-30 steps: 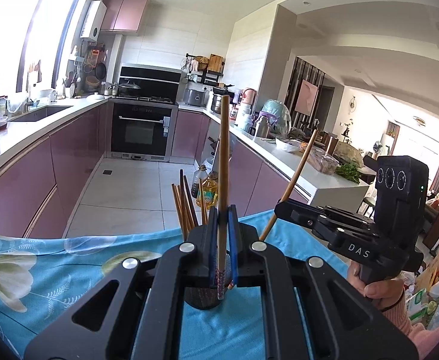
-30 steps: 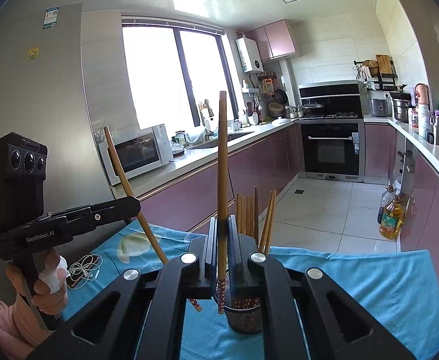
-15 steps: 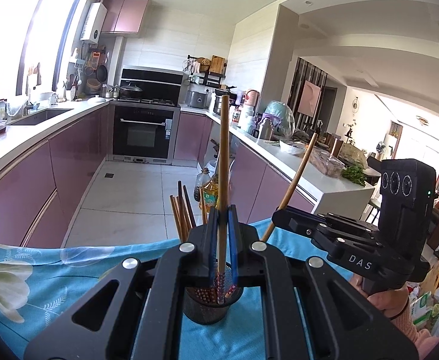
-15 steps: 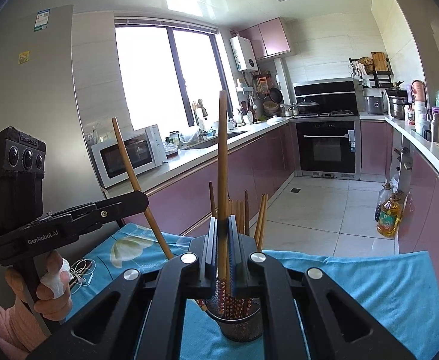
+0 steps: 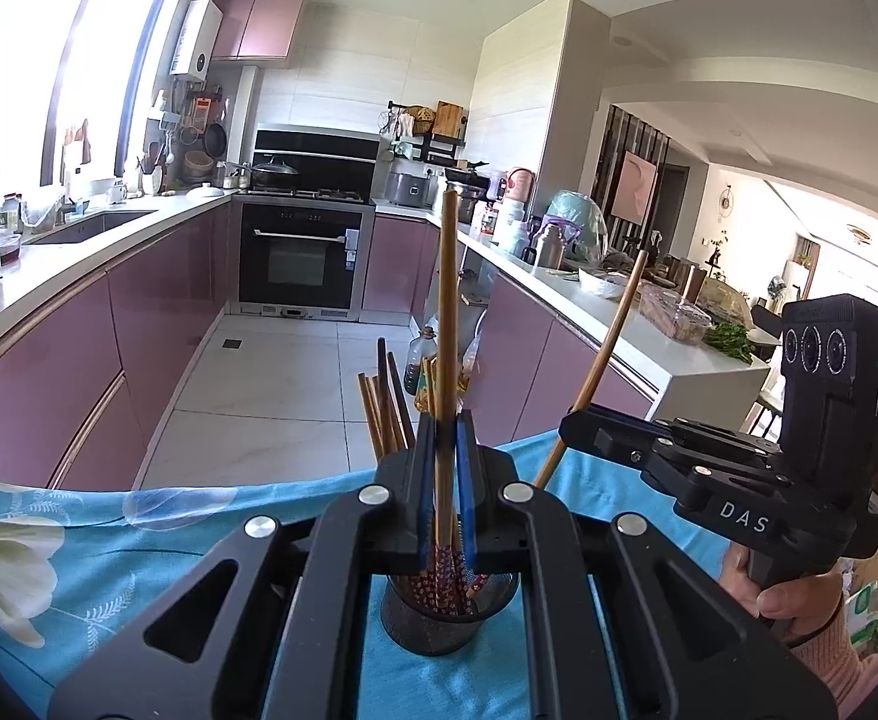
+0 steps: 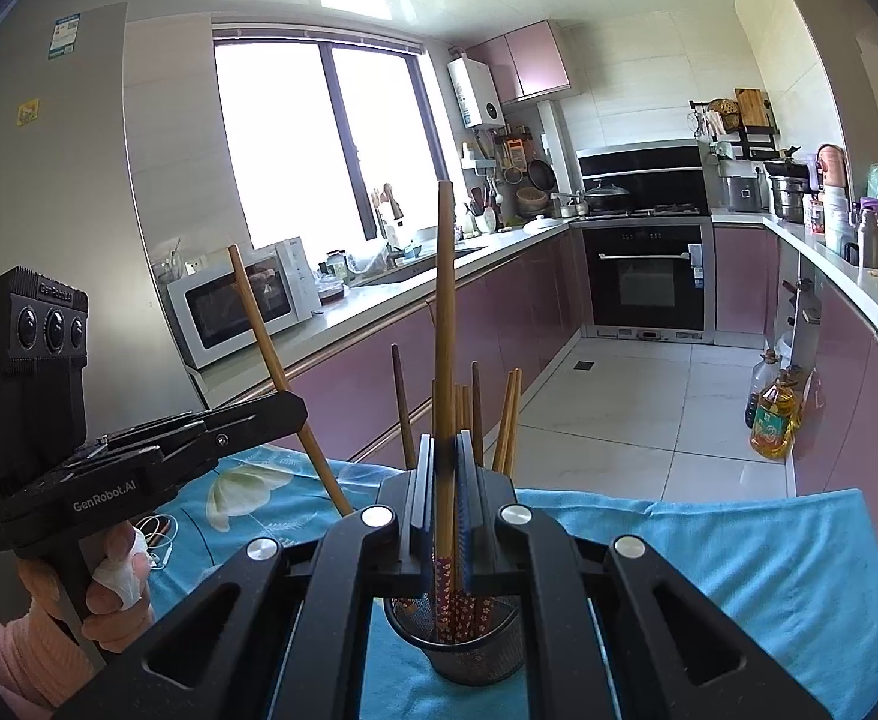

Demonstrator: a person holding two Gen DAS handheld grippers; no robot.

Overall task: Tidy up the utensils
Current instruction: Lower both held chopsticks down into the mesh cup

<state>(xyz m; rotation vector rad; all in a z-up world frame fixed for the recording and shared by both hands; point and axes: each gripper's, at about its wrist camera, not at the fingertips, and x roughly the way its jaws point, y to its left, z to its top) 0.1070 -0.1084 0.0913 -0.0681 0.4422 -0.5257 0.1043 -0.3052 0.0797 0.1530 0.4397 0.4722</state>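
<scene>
- Left gripper (image 5: 444,450): jaws clamped on one upright wooden chopstick (image 5: 446,324); its patterned lower end now hangs inside the mesh holder (image 5: 439,624), which a second ago lay mostly hidden beneath the jaws.
- Right gripper (image 6: 442,468): pinching a second chopstick (image 6: 444,324), upright, tip likewise lowered into the same holder (image 6: 469,654), where earlier it hung beside the rim.
- Holder: directly below and ahead of both grippers, standing on the blue floral cloth (image 5: 109,540); more chopsticks (image 5: 382,414) stand in it.
</scene>
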